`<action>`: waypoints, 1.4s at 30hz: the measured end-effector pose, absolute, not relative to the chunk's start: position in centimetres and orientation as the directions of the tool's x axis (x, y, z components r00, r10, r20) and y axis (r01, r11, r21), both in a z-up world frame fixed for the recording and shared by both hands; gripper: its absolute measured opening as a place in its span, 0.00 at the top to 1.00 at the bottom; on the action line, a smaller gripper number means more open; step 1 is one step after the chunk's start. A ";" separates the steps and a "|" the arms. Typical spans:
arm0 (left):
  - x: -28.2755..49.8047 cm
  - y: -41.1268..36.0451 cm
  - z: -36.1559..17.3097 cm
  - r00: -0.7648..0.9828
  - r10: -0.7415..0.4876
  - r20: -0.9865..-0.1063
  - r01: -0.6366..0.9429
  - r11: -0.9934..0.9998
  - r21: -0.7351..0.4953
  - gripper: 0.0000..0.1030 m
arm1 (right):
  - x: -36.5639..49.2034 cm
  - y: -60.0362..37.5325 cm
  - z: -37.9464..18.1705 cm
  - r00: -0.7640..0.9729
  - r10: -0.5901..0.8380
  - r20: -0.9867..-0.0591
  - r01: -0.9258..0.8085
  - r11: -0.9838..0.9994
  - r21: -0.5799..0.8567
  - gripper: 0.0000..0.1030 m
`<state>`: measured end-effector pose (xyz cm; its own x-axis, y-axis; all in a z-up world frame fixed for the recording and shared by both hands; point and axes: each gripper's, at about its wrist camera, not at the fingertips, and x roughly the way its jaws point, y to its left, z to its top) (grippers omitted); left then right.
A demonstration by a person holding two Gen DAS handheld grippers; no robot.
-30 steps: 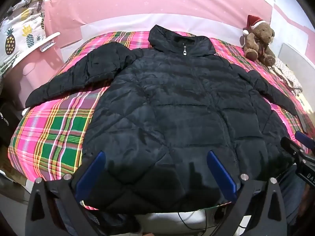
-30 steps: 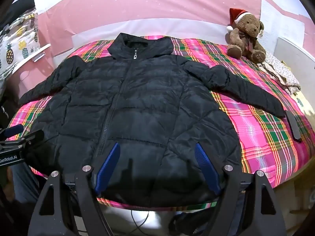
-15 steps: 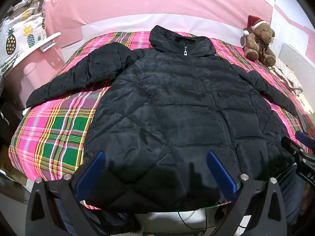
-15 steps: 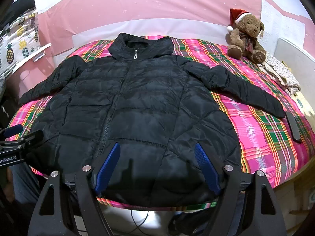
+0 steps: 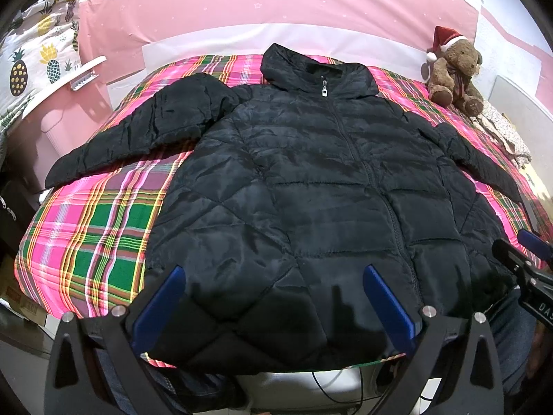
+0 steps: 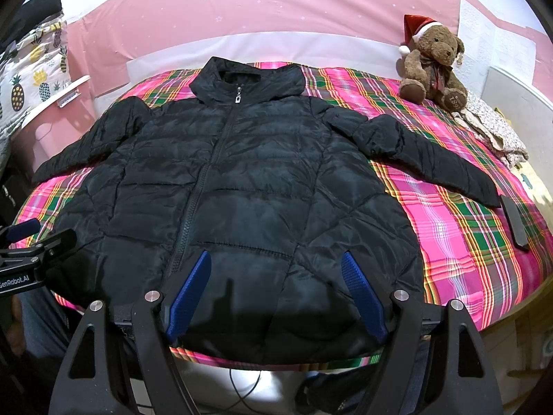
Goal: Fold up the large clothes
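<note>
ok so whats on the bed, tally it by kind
Black quilted puffer jacket, zipped and spread flat: 1
Brown teddy bear in a red Santa hat: 1
Flat black slab-shaped object near the sleeve cuff: 1
Crumpled floral fabric by the bear: 1
Total: 4, all lying on the pink and green plaid bedspread.

One black jacket [image 5: 311, 200] lies on the plaid blanket [image 5: 93, 242], its two sleeves spread toward the left and right edges. One teddy bear [image 6: 432, 65] sits at the far right corner, one dark flat bar [image 6: 515, 221] near the right edge. Two grippers, left gripper [image 5: 273, 297] and right gripper [image 6: 276, 287], both gaping.
</note>
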<state>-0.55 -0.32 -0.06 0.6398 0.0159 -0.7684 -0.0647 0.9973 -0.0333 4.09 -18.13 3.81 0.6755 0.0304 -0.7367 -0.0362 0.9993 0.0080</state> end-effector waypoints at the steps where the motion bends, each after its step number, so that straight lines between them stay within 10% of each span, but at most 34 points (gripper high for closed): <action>1: -0.5 -0.3 -0.1 0.640 0.015 -0.768 -0.064 0.997 -0.033 0.00 | 4.1 -18.1 3.8 0.675 0.030 -0.737 -0.036 0.999 0.008 0.24; 42: -0.6 -0.4 -0.1 0.638 0.015 -0.770 -0.064 0.997 -0.034 0.00 | 4.1 -18.0 3.8 0.674 0.030 -0.738 -0.037 0.999 0.007 0.24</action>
